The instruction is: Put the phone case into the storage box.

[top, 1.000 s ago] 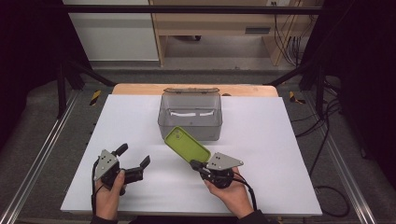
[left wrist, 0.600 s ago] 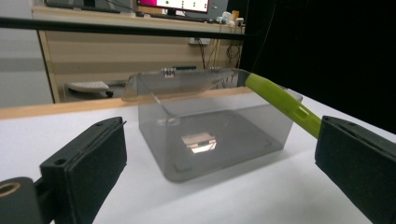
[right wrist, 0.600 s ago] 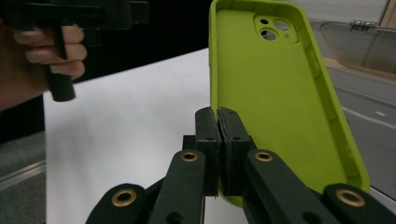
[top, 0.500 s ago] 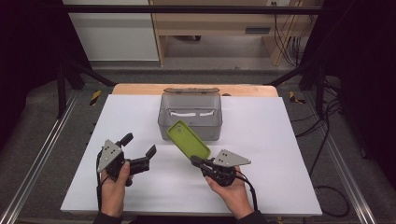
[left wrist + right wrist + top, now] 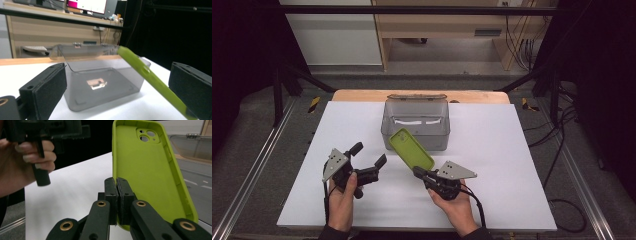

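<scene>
A lime-green phone case (image 5: 412, 148) is held up at a slant in front of the grey box (image 5: 432, 140), its lower edge pinched in my right gripper (image 5: 418, 173), which is shut on it. In the right gripper view the pads (image 5: 111, 192) clamp the case's (image 5: 147, 175) side rim, and its hollow inside with the camera cut-out faces me. My left gripper (image 5: 369, 154) hovers open to the left of the case, apart from it. The left gripper view shows the case's edge (image 5: 147, 75) slanting between that gripper's wide-open jaws, untouched.
The translucent grey box (image 5: 100, 100) stands at the back middle of the white table (image 5: 512, 150) with its lid (image 5: 417, 97) tipped open behind it; something small and pale lies on its floor. A wooden strip (image 5: 362, 95) runs along the table's far edge.
My left gripper has risen and moved right, closer to the case. The right gripper has kept its hold, and the case's top now overlaps the box front.
</scene>
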Tool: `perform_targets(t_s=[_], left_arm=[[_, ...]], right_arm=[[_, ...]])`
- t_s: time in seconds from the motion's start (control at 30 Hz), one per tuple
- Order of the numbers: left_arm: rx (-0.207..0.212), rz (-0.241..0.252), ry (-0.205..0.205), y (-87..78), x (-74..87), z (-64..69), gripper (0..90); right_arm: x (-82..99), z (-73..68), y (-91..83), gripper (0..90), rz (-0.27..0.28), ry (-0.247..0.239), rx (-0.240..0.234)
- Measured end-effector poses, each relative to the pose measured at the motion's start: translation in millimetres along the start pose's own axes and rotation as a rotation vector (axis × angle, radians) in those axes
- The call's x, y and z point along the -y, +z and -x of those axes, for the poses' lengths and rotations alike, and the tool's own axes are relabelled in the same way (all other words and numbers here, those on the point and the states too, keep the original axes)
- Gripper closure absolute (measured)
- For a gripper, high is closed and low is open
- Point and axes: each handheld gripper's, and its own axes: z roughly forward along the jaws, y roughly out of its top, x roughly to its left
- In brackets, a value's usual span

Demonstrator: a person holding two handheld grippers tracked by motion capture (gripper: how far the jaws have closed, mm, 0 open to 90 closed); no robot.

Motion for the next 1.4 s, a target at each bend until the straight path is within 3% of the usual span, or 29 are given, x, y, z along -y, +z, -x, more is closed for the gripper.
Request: perform_targets(t_s=[0.3,0.5,0.73,0.87,1.03,1.27,1.4], left_arm=[[0.029,-0.021,-0.028,6.4,5.6,13.7,1.0],[0.006,0.012,-0.114,6.2,8.5,23.3,1.0],[0.020,0.021,-0.106,6.9,10.5,33.8,1.8],[0.017,0.033,-0.160,6.7,13.3,33.2,2.7],[0.019,0.026,-0.150,6.5,15.5,37.1,5.2],[0.031,0.020,-0.159,7.4,17.6,42.8,19.7],[0.026,0.035,-0.188,5.6,17.4,44.1,33.1]], right_arm=[[-1.8,-3.3,-2.1,88.0,0.019,-0.011,0.011],[-3.1,-8.1,0.0,88.0,0.028,-0.019,0.012],[-3.2,-13.8,4.1,88.0,0.028,-0.022,0.008],[-2.5,-16.9,6.0,88.0,0.027,-0.012,-0.002],[-3.3,-19.5,6.3,88.0,0.030,-0.019,-0.001],[-3.5,-22.2,8.0,88.0,0.031,-0.017,0.000],[-2.8,-24.9,10.7,88.0,0.026,-0.012,-0.011]])
